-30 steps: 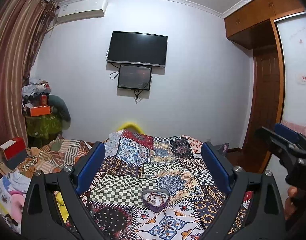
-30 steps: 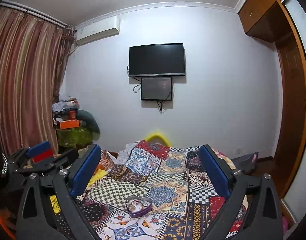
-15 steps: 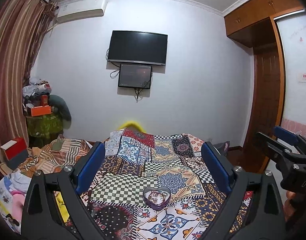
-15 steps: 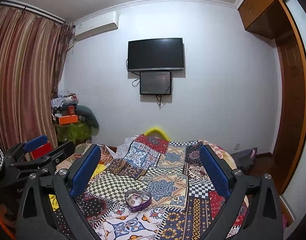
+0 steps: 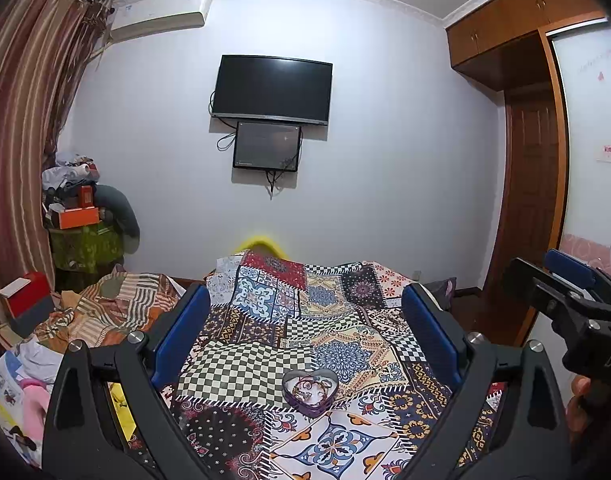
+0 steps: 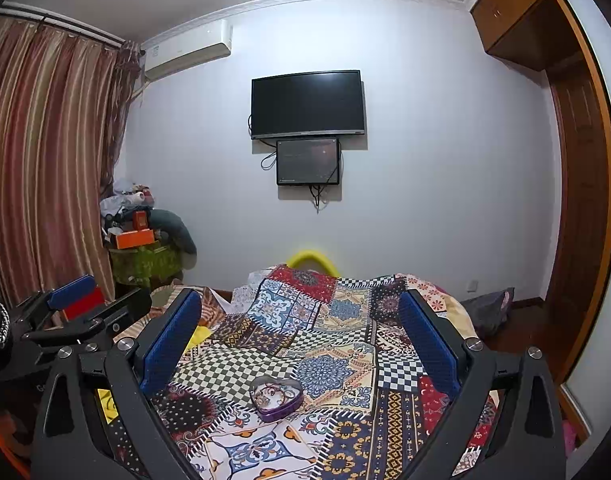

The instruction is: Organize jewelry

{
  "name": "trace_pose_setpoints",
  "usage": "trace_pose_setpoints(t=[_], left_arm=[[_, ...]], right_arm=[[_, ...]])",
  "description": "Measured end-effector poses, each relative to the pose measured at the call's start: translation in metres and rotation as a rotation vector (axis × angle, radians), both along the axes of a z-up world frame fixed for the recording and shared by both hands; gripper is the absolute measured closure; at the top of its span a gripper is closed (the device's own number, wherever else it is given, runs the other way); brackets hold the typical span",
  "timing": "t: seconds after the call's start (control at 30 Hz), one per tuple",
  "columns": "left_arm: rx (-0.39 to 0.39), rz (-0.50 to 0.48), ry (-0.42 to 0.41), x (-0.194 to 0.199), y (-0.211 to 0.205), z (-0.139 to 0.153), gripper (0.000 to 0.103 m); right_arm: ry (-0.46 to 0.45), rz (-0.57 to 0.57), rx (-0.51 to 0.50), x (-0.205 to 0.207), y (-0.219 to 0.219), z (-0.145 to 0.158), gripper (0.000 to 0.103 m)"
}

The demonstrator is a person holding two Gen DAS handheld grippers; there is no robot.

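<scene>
patchwork bedspread holds heart-shaped jewelry box, both grippers' jaws wide apart

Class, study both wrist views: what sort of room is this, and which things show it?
Most likely a bedroom in a home: a bed under a patchwork quilt, a wall-mounted television, striped curtains and a built-in wardrobe.

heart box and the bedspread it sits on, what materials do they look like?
Heart box: looks like thin metal tin, purple with a glossy finish; the rim catches light and the wall holds a crisp, rigid heart outline. Could be hard plastic.

Bedspread: woven or printed cloth, matte; it folds and drapes over the bed edge, with a patchwork-style pattern and no shine.
</scene>
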State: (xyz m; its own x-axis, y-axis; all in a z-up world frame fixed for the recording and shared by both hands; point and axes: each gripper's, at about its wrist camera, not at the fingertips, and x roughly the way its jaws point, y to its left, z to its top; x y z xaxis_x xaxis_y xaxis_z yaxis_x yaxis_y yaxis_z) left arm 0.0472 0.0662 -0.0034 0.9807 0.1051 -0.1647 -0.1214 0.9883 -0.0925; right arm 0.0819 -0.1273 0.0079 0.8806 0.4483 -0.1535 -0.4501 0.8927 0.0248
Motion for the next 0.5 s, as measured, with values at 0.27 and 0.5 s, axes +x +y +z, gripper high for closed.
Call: trace_pose_setpoints(t=[0.27, 0.5], left_arm=[[0.002, -0.003, 0.001, 0.0003, -0.0003, -0.0011, 0.006], [0.002, -0.007, 0.004, -0.0001, -0.0009, -0.0007, 0.006]], right_arm=[[0.013, 0.005, 0.0, 0.0002, -0.0002, -0.0009, 0.005], [0.019, 0.007, 0.0, -0.0003, -0.0012, -0.0009, 0.005]])
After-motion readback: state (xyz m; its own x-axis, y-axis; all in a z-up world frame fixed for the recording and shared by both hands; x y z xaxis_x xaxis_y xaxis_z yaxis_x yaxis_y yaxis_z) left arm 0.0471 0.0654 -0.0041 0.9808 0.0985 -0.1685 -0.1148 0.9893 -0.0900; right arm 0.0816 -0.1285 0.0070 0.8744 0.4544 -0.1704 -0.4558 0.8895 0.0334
